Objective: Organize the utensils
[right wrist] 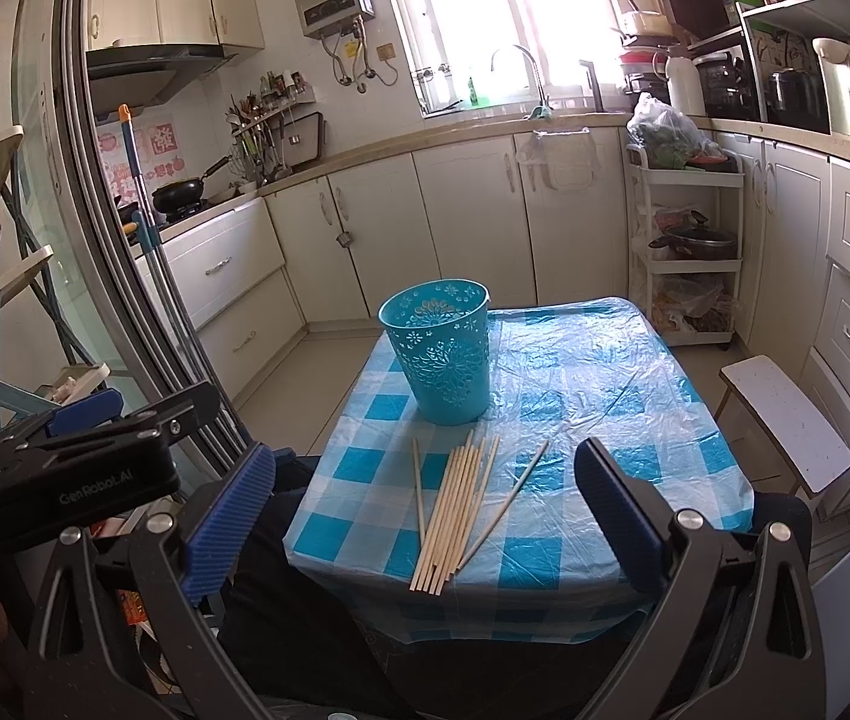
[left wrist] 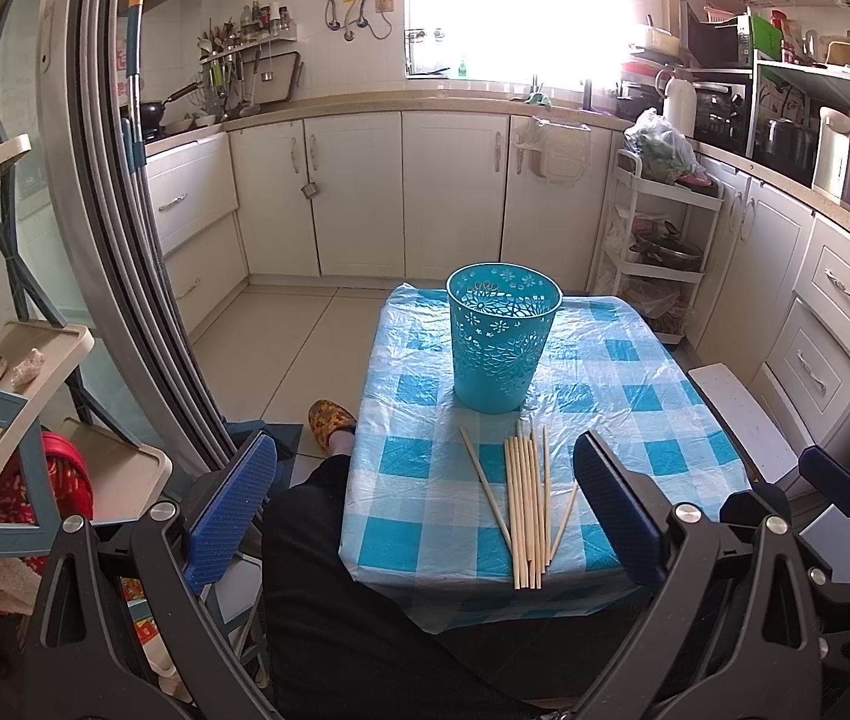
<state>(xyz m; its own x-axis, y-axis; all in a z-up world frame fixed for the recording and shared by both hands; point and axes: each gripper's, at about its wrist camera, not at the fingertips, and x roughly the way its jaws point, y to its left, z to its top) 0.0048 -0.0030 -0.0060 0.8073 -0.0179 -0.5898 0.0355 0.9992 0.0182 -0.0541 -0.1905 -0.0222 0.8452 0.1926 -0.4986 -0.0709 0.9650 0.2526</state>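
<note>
Several wooden chopsticks (left wrist: 524, 507) lie in a loose bundle near the front edge of a small table with a blue-and-white checked cloth (left wrist: 635, 384). A teal perforated basket (left wrist: 500, 343) stands upright behind them. The chopsticks (right wrist: 455, 507) and the basket (right wrist: 440, 351) show in the right wrist view too. My left gripper (left wrist: 425, 504) is open and empty, held in front of the table over the person's lap. My right gripper (right wrist: 425, 507) is open and empty, also in front of the table. The left gripper (right wrist: 95, 438) shows at the left of the right wrist view.
A sliding door frame (left wrist: 119, 228) stands close on the left. A white stool (right wrist: 785, 420) sits right of the table. A shelf trolley (left wrist: 659, 240) stands behind it. Kitchen cabinets (left wrist: 455, 192) line the back and right. The person's slippered foot (left wrist: 332, 420) is left of the table.
</note>
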